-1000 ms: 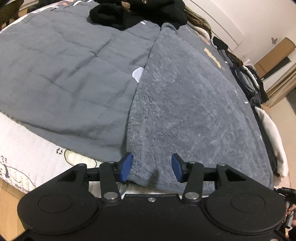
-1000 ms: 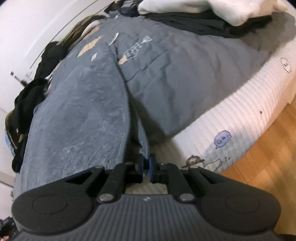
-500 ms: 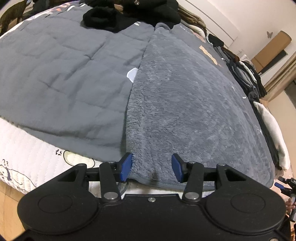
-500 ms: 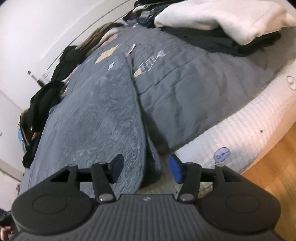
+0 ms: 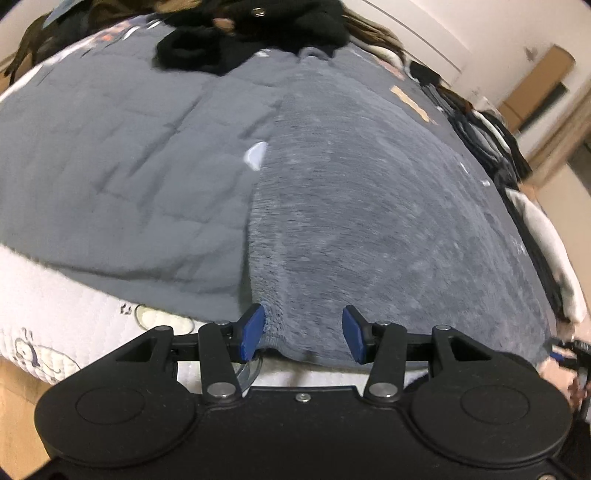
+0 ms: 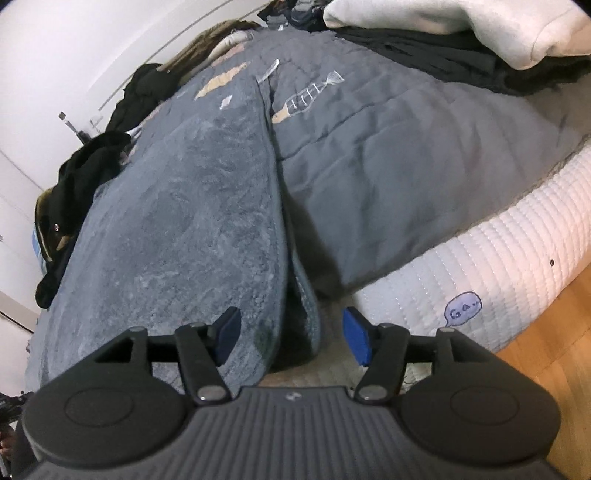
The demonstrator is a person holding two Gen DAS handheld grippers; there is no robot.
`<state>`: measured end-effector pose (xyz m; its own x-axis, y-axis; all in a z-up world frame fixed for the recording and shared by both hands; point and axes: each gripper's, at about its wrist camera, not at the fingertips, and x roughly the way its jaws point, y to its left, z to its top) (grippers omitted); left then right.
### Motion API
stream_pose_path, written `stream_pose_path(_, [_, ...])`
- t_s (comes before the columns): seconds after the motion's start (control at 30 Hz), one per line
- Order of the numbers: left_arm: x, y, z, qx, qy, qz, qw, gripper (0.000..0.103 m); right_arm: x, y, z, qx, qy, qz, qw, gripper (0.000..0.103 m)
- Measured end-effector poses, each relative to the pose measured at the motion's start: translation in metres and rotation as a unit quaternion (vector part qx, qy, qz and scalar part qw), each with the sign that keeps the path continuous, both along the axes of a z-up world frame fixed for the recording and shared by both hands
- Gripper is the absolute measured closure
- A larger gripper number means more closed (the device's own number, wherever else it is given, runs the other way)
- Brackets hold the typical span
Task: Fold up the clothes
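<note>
1. the bed (image 6: 498, 258) fills both views: a white quilted mattress under a grey quilt (image 5: 110, 166). dark clothes (image 5: 251, 40) are heaped at its far end, and a pale and dark pile (image 6: 461, 33) sits at your right. there is wood floor (image 6: 554, 362) below and a white wall behind.
2. the fleece (image 5: 369, 206), a grey plush garment, lies long and flat on the quilt, its near hem at the mattress edge. on your right side two layers show, so it looks doubled over there.
3. your left gripper (image 5: 302, 334) stands wide open astride the hem's left corner, holding nothing. your right gripper (image 6: 291, 336) is wide too, over the layered right corner, also empty.
4. risks: if you close on the right, you may catch only the top layer and the fold will peel apart. the quilt is nearly the same grey, so you may pinch it along with the fleece. the hem also hangs close to the edge, so a pull toward you may drag it off the bed.
</note>
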<state>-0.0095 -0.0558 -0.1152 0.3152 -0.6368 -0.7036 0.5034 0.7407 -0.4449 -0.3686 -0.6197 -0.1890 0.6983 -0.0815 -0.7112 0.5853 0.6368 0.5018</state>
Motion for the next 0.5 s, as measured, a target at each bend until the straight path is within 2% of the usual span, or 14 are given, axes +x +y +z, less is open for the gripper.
stream_pose_path(0.2, [-0.019,-0.020,0.034,-0.003,-0.042,-0.080,0.9959,0.056,0.012,0.005,-0.003,0.002,0.002,0.016,1.000,0.043])
stream_pose_path(0.27, [-0.023,-0.024,0.041,0.003,-0.054,-0.090,0.9945,0.056,0.014,0.007,-0.004,-0.001,0.005,0.017,1.000,0.043])
stream_pose_path(0.37, [-0.018,-0.015,0.033,0.011,-0.045,-0.080,0.9957,0.056,0.017,0.008,-0.005,0.009,0.006,0.017,1.000,0.044])
stream_pose_path(0.43, [-0.015,-0.010,0.028,0.016,-0.039,-0.074,0.9964,0.055,0.017,0.008,-0.005,0.012,0.002,0.013,1.000,0.055])
stream_pose_path(0.47, [-0.014,-0.007,0.026,0.019,-0.036,-0.070,0.9967,0.055,0.018,0.009,-0.005,0.016,0.003,0.011,1.000,0.080])
stream_pose_path(0.5, [-0.013,-0.004,0.024,0.022,-0.033,-0.067,0.9970,0.055,0.019,0.009,-0.005,0.019,0.005,0.009,1.000,0.098])
